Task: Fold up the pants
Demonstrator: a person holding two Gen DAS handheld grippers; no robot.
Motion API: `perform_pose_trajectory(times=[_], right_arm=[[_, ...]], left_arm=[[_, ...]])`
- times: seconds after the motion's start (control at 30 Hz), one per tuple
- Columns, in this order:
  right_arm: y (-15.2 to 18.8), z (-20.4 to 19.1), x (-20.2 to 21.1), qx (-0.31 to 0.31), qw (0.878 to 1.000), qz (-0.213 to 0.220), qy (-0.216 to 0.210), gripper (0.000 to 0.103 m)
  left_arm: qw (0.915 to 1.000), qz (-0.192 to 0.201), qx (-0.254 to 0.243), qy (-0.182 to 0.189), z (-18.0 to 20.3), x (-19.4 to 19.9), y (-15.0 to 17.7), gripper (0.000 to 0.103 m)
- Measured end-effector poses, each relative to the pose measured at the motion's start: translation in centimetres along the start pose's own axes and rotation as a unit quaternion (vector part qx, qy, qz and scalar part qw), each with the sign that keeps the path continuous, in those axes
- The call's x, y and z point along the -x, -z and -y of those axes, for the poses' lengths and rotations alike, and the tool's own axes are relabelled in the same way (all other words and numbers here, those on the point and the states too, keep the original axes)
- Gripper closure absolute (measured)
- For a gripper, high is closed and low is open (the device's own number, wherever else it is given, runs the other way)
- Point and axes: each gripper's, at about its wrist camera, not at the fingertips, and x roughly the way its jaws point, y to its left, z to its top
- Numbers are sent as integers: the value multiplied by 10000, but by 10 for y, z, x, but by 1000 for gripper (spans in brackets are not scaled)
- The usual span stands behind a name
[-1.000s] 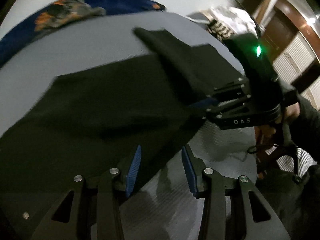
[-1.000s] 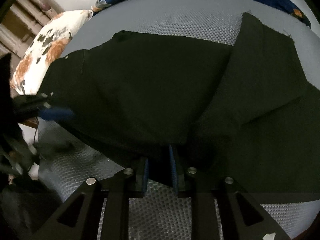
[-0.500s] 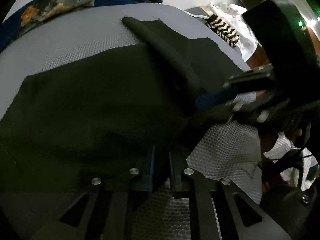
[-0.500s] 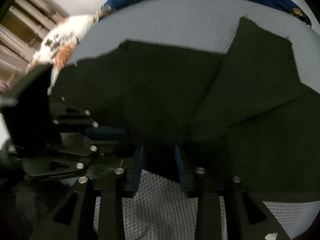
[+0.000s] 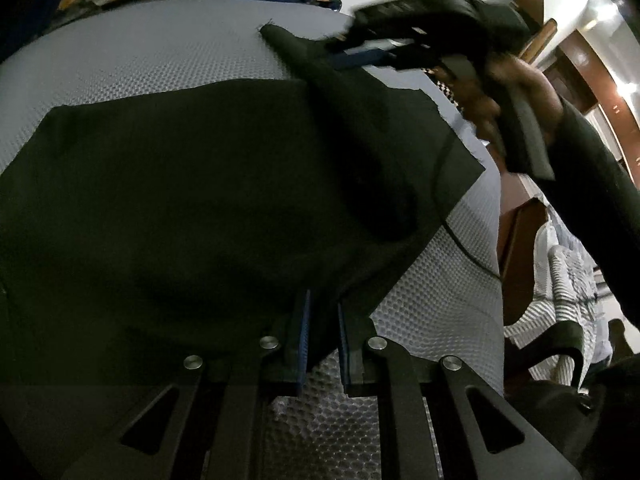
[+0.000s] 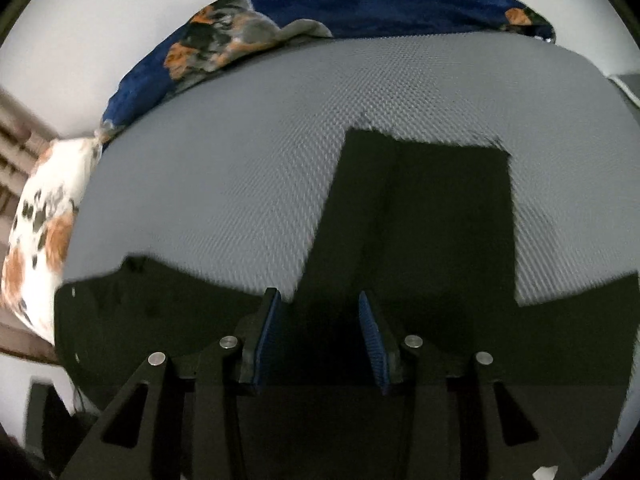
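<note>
Between the blue pads of the left tongs (image 5: 323, 340), a fold of the black pants (image 5: 192, 200) is pinched at its near edge. The right tongs (image 6: 320, 340) are seen opening above the dark cloth, nothing pressed between their pads. The pants are spread on a grey mesh bed (image 6: 240, 160), one leg laid up across it. A blue floral blanket (image 6: 360, 4) is bunched along the far edge.

Black pants (image 6: 420, 220) on grey mattress (image 6: 240, 160)
</note>
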Motion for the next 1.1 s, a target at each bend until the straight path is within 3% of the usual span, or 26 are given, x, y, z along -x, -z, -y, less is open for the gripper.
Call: perform_pose_trajectory(times=[0.1, 0.23, 0.37, 0.5, 0.8, 0.9, 0.97, 1.1], right_arm=[[-16, 4, -9, -46, 9997, -14, 245, 59], [-32, 24, -7, -291, 9995, 78, 137, 59], [-33, 55, -4, -734, 9968, 156, -279, 58], [-32, 84, -11, -1226, 9875, 228, -960, 58], [-64, 90, -42, -1368, 9791, 383, -1456, 75], [-72, 94, -49, -1504, 9755, 455, -1543, 87], [-74, 95, -51, -1596, 9740, 471, -1535, 96], [-69, 88, -29, -1482, 9788, 815, -1160, 99]], left_arm=[[10000, -6, 36, 49, -3, 2, 3, 90], [9999, -24, 92, 115, -8, 1, 0, 90], [9998, -65, 137, 163, -15, 0, -1, 90], [9995, -97, 208, 212, -19, -1, -1, 90], [9990, -169, 341, 218, -22, -3, -5, 90], [9990, -179, 372, 197, -22, -3, -6, 90], [9989, -185, 388, 176, -22, -4, -6, 90], [9990, -193, 377, 122, -19, -5, -7, 90]])
